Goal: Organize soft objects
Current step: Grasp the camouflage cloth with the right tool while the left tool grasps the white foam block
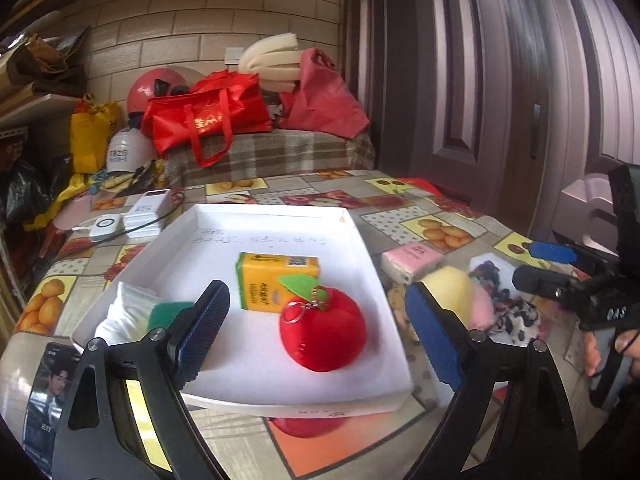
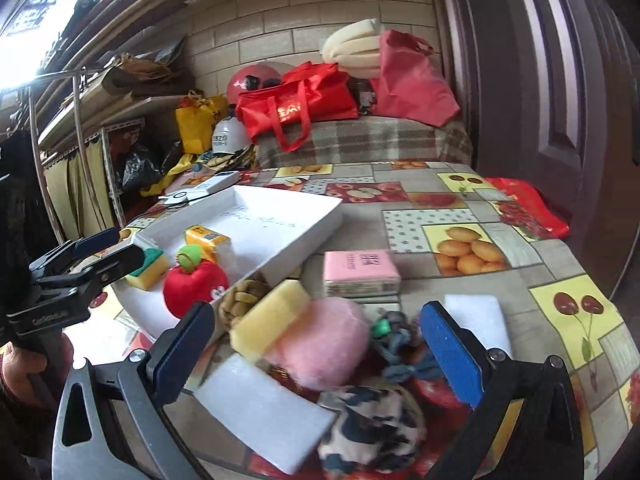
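Note:
A white tray [image 1: 276,392] holds a red plush apple [image 1: 324,336], a yellow tissue pack [image 1: 272,280] and a green-topped sponge [image 1: 168,314] beside white folded cloth [image 1: 128,312]. My left gripper [image 1: 316,336] is open, its jaws either side of the apple, above the tray's near part. My right gripper [image 2: 316,344] is open over a pile beside the tray [image 2: 296,240]: a pink fluffy pad [image 2: 324,348], a yellow sponge [image 2: 272,320], a patterned scrunchie [image 2: 372,432], a white foam block [image 2: 260,404]. A pink tissue pack [image 2: 360,272] lies beyond.
The table wears a fruit-print cloth [image 2: 460,248]. White chargers and cables [image 1: 140,212] lie behind the tray. A red bag [image 2: 528,208] hangs off the right edge. Bags and helmets crowd the bench [image 1: 256,152] behind. A door [image 1: 500,100] stands at right.

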A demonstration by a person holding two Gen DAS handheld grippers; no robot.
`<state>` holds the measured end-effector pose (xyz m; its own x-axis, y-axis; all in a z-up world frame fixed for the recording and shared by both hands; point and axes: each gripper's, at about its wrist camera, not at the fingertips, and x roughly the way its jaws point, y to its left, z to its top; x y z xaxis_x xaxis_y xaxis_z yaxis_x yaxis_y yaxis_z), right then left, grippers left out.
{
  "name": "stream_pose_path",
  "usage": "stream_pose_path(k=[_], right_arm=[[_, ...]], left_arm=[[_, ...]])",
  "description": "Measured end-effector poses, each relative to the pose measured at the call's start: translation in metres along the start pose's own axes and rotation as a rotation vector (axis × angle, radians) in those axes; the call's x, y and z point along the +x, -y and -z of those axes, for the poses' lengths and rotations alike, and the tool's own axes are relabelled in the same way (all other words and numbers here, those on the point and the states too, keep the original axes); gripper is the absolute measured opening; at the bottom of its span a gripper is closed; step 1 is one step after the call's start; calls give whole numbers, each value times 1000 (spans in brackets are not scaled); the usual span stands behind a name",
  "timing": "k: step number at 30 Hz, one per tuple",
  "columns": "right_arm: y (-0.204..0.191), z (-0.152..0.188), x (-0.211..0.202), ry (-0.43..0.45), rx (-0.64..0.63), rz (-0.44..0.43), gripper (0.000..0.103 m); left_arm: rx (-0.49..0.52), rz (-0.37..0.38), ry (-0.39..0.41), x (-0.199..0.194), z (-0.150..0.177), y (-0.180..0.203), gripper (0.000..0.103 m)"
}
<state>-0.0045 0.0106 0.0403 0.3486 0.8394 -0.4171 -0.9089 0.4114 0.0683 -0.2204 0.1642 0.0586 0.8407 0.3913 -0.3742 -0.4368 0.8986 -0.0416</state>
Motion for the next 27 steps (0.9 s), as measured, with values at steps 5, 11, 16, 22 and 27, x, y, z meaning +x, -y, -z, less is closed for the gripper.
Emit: stream_pose_path(k=[5,11,16,22,27], right_arm=[[36,10,-23,-60,-49,-66,100],[25,33,3,-292,-96,-157,88],[26,36,19,-379,-82,-181,59],[59,41,11,-349,73,-201,38],[72,41,7,-336,143,-202,38]], left_arm=[[157,325,-164,13,7,62,90],[330,251,-300,35,21,123,90],[298,216,-346,46,25,118,90],[255,196,-380,54,26,114,90],[253,197,-406,64,26,122,90]])
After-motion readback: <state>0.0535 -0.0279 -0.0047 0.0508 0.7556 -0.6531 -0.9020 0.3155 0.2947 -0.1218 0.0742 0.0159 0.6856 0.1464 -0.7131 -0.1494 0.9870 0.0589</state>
